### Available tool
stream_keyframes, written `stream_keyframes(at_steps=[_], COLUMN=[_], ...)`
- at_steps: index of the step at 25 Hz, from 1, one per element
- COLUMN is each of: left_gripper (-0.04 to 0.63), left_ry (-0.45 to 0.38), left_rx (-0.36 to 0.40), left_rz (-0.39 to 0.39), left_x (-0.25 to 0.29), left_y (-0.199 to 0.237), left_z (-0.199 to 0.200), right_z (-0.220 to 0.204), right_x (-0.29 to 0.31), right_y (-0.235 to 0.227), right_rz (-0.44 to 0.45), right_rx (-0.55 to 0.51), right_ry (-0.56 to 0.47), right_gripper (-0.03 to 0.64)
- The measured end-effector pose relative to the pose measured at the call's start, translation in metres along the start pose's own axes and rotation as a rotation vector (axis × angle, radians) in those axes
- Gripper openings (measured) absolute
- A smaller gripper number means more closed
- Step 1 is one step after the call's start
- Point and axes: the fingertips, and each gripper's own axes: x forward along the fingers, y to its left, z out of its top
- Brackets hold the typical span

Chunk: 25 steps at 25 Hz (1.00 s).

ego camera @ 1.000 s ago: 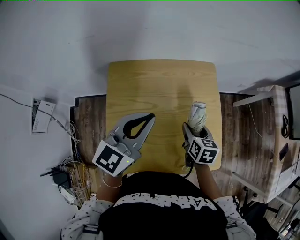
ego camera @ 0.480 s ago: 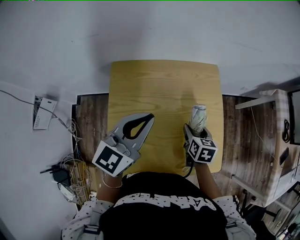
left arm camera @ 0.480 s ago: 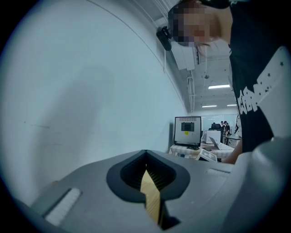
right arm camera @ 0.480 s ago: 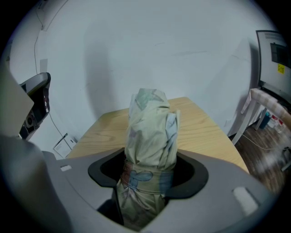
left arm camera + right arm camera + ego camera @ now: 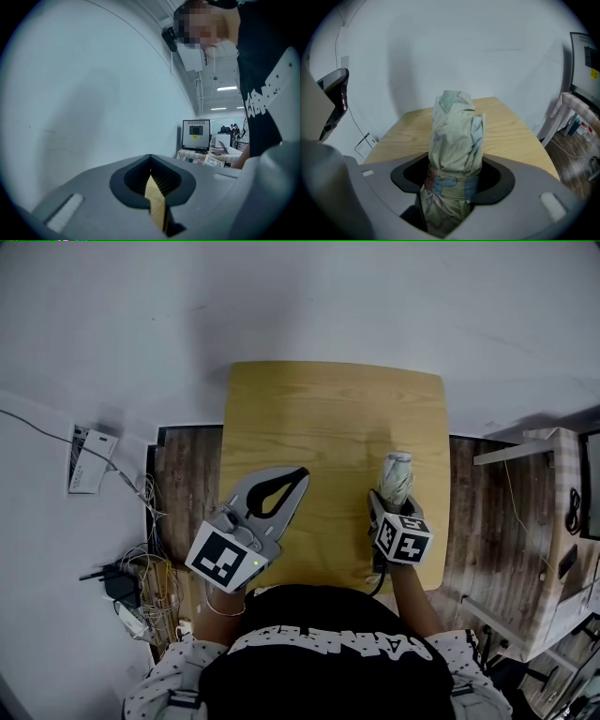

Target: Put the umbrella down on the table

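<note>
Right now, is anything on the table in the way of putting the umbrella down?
Nothing visible. The right tool holds the umbrella over the right side of the table, and the top under and ahead of it is bare. The left tool, shut and empty, is off to the left, apart.

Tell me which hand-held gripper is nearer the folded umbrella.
Right. The right hand-held gripper is clamped around the umbrella itself. The left hand-held gripper sits apart, off to the umbrella's left, with its jaws together on nothing.
</note>
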Motion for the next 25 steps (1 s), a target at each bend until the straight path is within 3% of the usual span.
stream_keyframes(at_steps=[25], left_gripper=[-0.003], left_ry=[0.002], left_rx=[-0.009], left_rz=[0.031], left_x=[-0.002], left_y=[0.008], left_z=[0.000], right_z=[-0.015], right_x=[0.021], right_y=[-0.004], right_rz=[-0.007], right_rx=[-0.009], right_ry=[0.098], right_gripper=[0.301])
